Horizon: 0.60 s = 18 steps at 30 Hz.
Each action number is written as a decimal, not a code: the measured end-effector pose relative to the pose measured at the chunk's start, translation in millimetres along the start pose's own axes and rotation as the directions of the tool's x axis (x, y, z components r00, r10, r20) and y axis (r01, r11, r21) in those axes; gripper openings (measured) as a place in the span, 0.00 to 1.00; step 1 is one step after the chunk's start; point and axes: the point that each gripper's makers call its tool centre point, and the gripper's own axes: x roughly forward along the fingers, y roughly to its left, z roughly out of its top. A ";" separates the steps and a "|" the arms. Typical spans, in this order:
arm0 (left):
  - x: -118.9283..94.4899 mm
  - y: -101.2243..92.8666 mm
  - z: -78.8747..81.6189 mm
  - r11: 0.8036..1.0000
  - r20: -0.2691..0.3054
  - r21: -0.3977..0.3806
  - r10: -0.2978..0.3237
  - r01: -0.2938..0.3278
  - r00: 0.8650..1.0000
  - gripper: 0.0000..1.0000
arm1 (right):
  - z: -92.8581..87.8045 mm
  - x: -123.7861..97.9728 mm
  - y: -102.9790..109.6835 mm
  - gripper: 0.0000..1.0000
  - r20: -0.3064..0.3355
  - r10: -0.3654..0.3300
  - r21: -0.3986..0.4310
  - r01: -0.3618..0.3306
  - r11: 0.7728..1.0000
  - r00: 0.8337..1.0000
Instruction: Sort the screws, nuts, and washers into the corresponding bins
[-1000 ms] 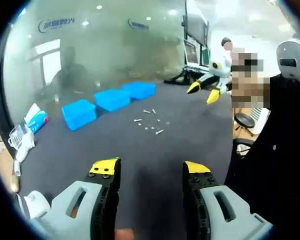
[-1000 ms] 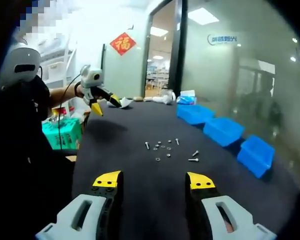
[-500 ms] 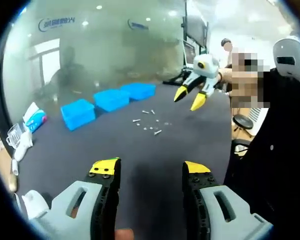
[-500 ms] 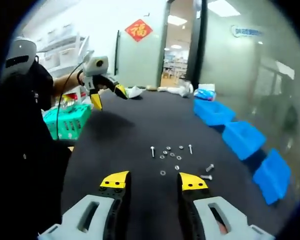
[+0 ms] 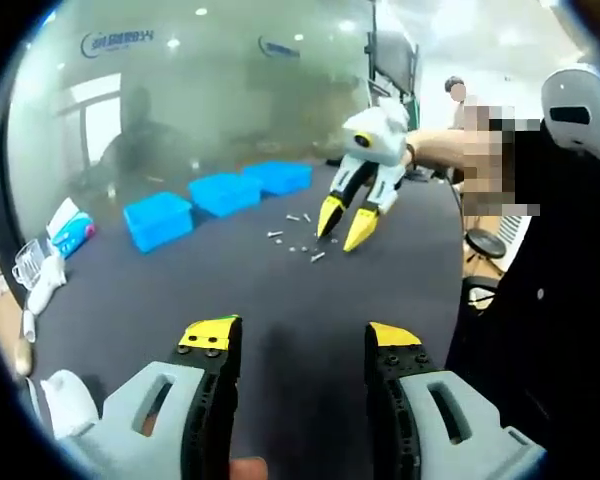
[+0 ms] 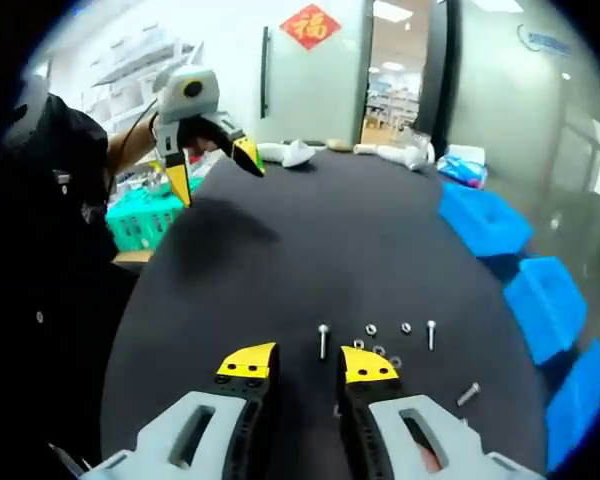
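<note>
Small silver screws (image 6: 323, 338), nuts and washers (image 6: 382, 342) lie scattered on the dark table (image 6: 310, 250), near three blue bins (image 5: 220, 195). Right gripper (image 6: 308, 363) hovers over them, jaws narrowly parted, empty. Left gripper (image 5: 300, 338) wide open, empty.

I see a dark table (image 6: 280, 260) carrying everything. Three blue bins (image 6: 540, 300) sit in a row along one edge. Near the bins, toward the table middle, lies a loose cluster of hardware (image 6: 380, 345): screws (image 6: 323, 338), small nuts or washers, too small for me to tell apart. One screw (image 6: 468, 394) lies apart, closer to the bins. Past the end bin, at the far edge: a tissue pack (image 5: 72, 235) and white crumpled items (image 6: 295, 152).
</note>
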 end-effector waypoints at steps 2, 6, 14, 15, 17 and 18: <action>-0.2 0.9 -2.2 1.000 -0.001 -0.005 0.002 -0.002 1.000 0.48 | 0.8 5.4 -1.0 0.18 -0.008 0.010 -0.002 -0.010 1.000 1.000; -0.7 1.8 -6.0 1.000 -0.004 -0.010 0.005 -0.005 1.000 0.48 | -1.8 12.7 -3.6 0.15 -0.034 0.020 -0.010 -0.020 1.000 0.999; -2.0 3.2 -9.7 1.000 -0.003 -0.020 0.010 -0.010 1.000 0.48 | -8.2 16.2 -8.9 0.08 -0.050 0.031 0.032 -0.030 0.999 0.998; -2.2 3.2 -9.8 1.000 -0.002 -0.020 0.010 -0.010 1.000 0.48 | -8.7 16.0 -9.0 0.06 -0.051 0.029 0.033 -0.027 0.999 0.998; -2.3 3.0 -10.0 1.000 -0.001 -0.021 0.010 -0.010 1.000 0.48 | -9.5 15.8 -10.7 0.02 -0.051 0.023 0.032 -0.021 0.999 0.998; -2.2 3.1 -9.9 1.000 0.001 -0.022 0.011 -0.011 1.000 0.48 | -9.5 15.9 -11.6 0.02 -0.049 0.018 0.035 -0.016 0.999 0.999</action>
